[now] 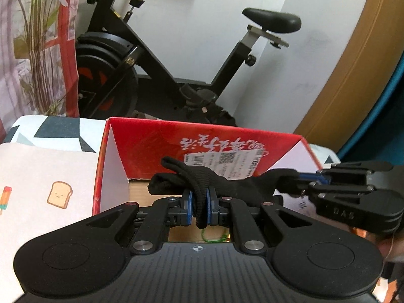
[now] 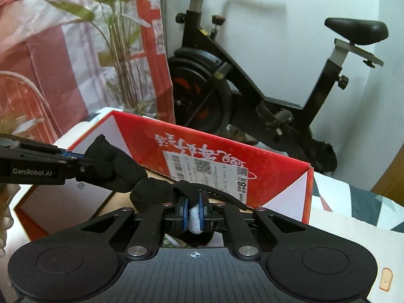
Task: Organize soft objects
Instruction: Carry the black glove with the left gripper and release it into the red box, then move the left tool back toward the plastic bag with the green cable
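Observation:
A black knitted sock (image 1: 214, 179) is stretched between both grippers above an open red cardboard box (image 1: 151, 141). My left gripper (image 1: 199, 205) is shut on one end of the sock. My right gripper (image 1: 303, 179) enters from the right in the left wrist view, shut on the other end. In the right wrist view my right gripper (image 2: 194, 214) is shut on the sock's black and grey cuff (image 2: 193, 216), and the sock (image 2: 121, 169) runs left to my left gripper (image 2: 78, 160) over the box (image 2: 265, 174).
The box sits on a surface with a toast-print cloth (image 1: 50, 189) and a grey-and-white patterned cover (image 2: 353, 197). A black exercise bike (image 1: 156, 70) stands behind it against a white wall. A plant-print curtain (image 1: 32, 50) hangs at left; a wooden panel (image 1: 353, 80) at right.

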`<control>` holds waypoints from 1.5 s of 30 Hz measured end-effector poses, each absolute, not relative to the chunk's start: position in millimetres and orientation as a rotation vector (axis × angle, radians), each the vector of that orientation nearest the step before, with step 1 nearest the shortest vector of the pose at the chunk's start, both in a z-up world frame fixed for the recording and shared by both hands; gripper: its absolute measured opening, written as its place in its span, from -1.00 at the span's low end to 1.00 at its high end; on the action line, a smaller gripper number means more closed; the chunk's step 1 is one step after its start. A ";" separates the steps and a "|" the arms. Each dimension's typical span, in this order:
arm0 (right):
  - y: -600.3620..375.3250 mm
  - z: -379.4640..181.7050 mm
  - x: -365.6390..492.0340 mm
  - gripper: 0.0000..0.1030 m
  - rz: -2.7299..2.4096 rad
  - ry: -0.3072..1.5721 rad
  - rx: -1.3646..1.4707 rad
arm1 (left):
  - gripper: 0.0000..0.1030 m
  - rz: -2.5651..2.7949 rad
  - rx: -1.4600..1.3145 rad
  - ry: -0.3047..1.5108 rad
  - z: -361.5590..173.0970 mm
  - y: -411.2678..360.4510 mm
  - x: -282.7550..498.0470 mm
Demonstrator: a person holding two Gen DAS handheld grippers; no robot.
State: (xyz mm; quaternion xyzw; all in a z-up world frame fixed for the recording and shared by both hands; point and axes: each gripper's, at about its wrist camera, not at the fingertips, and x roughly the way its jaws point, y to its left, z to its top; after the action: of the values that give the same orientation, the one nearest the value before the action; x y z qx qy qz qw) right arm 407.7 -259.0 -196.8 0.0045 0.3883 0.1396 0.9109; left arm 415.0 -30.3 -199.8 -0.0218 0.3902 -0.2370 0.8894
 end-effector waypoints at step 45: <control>-225.9 -190.2 164.9 0.99 0.099 0.429 0.145 | 1.00 -0.370 0.040 0.488 -178.3 18.3 198.5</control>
State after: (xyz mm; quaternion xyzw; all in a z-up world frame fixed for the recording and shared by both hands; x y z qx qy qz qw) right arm 164.9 -225.9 -190.2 0.0717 0.2126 0.0490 0.9733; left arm 198.5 18.3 -178.3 0.0199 0.2402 -0.1822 0.9533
